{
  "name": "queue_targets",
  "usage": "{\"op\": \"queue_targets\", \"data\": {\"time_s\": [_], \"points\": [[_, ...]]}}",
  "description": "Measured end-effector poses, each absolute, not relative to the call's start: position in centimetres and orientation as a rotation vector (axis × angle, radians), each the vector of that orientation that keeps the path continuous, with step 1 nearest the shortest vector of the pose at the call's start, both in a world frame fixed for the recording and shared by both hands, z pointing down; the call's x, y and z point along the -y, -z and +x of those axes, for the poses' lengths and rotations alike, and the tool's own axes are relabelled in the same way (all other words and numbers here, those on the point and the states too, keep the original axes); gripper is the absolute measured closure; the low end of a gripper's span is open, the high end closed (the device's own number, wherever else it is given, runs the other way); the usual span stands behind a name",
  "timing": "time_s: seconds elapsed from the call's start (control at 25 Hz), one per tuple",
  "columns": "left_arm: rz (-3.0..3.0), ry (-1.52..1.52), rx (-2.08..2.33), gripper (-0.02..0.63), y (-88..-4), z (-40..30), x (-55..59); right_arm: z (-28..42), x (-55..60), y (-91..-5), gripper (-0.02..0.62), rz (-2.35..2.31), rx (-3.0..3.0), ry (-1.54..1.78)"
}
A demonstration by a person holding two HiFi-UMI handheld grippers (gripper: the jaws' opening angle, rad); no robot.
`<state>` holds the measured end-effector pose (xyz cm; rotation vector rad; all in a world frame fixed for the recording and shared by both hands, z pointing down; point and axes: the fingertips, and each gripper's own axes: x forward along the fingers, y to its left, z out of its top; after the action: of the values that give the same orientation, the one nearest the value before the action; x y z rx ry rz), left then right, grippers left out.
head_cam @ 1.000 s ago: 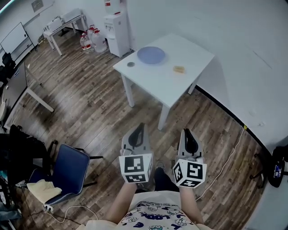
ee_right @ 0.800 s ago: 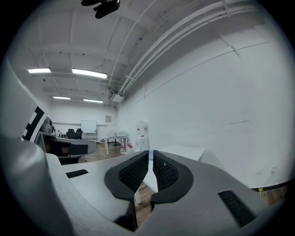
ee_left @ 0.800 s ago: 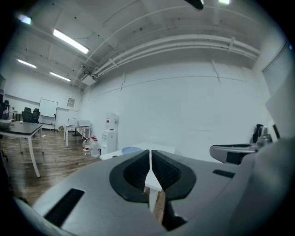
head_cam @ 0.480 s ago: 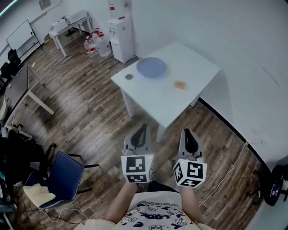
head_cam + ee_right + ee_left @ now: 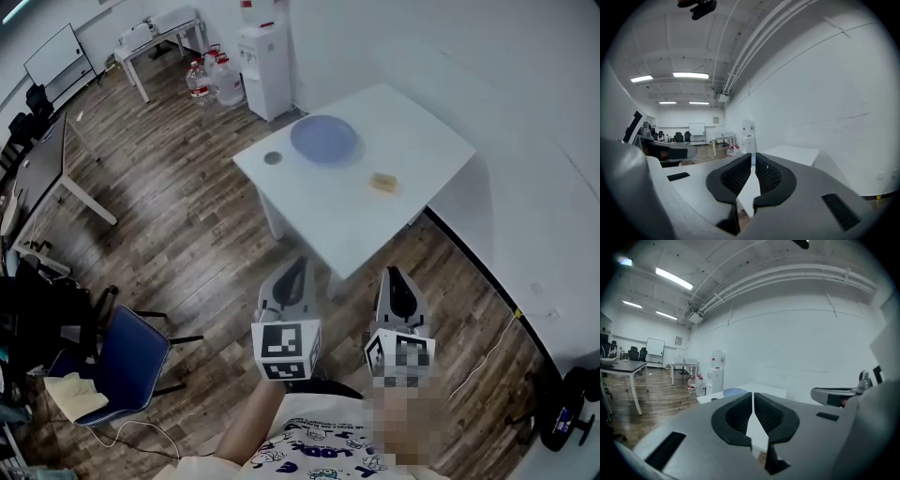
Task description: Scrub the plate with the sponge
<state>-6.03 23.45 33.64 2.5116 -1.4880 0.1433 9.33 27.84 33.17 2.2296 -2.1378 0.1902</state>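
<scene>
Head view: looks steeply down on a wood floor (image 5: 187, 225), a white table (image 5: 412, 131) and two grippers held side by side low in the frame.
Left gripper (image 5: 296, 266): jaws pressed together, nothing between the black pads; aimed toward the table's near corner; over the floor, short of the table.
Right gripper (image 5: 395, 276): jaws met at the tips, empty; just beside the left one, aimed the same way, also short of the table.
Plate (image 5: 323, 139): pale blue, round, flat on the far-left part of the tabletop; well apart from both grippers.
Sponge (image 5: 382, 182): small, yellowish, on the tabletop right of the plate and nearer the grippers; apart from the plate, touched by nothing.
Small dark disc (image 5: 273, 157): on the table just left of the plate, near the edge; too small to identify.
Water dispenser (image 5: 267, 70): white, against the wall beyond the table, with large bottles (image 5: 216, 80) on the floor beside it.
Blue chair (image 5: 131, 361): on the floor at lower left, with a pale cloth (image 5: 80, 394) on its near edge.
Left gripper view: closed pads in front, table and blue plate beyond them, the other gripper at the right edge.
Right gripper view: closed pads in front, white tabletop beyond, the other gripper at the left edge.
</scene>
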Motion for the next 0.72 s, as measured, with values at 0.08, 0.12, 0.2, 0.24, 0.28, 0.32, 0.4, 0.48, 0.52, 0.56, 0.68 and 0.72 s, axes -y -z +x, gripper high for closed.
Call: {"op": "queue_targets", "data": {"time_s": [0.08, 0.12, 0.2, 0.24, 0.28, 0.32, 0.4, 0.48, 0.52, 0.56, 0.68, 0.72], "points": [[2.491, -0.149, 1.499, 0.586, -34.1, -6.3, -22.7, 9.2, -27.0, -33.5, 0.554, 2.213, 2.145, -0.19], [2.481, -0.154, 1.503, 0.586, -34.4, -6.4, -22.3, 9.2, -26.6, -33.7, 0.554, 2.206, 2.148, -0.192], [2.473, -0.165, 1.5, 0.586, -34.8, -6.4, -21.5, 9.1, -25.6, -34.2, 0.554, 2.2, 2.149, -0.205], [2.473, -0.166, 1.495, 0.586, -34.9, -6.3, -21.0, 9.2, -25.2, -34.3, 0.554, 2.201, 2.147, -0.209], [2.476, -0.164, 1.492, 0.586, -34.9, -6.1, -20.5, 9.2, -24.7, -34.4, 0.554, 2.203, 2.144, -0.208], [2.482, -0.162, 1.49, 0.586, -35.0, -5.9, -19.9, 9.3, -24.2, -34.4, 0.554, 2.206, 2.141, -0.202], [2.494, -0.156, 1.484, 0.586, -35.0, -5.4, -18.4, 9.8, -22.9, -34.3, 0.554, 2.216, 2.134, -0.188], [2.505, -0.142, 1.47, 0.586, -34.9, -4.7, -16.7, 10.5, -21.4, -34.2, 0.554, 2.228, 2.123, -0.182], [2.51, -0.134, 1.46, 0.586, -34.8, -4.3, -15.9, 10.9, -20.6, -34.3, 0.554, 2.234, 2.117, -0.183], [2.515, -0.13, 1.452, 0.586, -34.8, -4.0, -15.0, 11.2, -19.8, -34.4, 0.554, 2.241, 2.111, -0.186], [2.528, -0.131, 1.435, 0.586, -34.9, -3.5, -12.2, 11.8, -17.2, -34.5, 0.554, 2.26, 2.092, -0.191], [2.53, -0.132, 1.429, 0.586, -34.9, -3.4, -11.1, 12.0, -16.3, -34.5, 0.552, 2.266, 2.084, -0.19]]}}
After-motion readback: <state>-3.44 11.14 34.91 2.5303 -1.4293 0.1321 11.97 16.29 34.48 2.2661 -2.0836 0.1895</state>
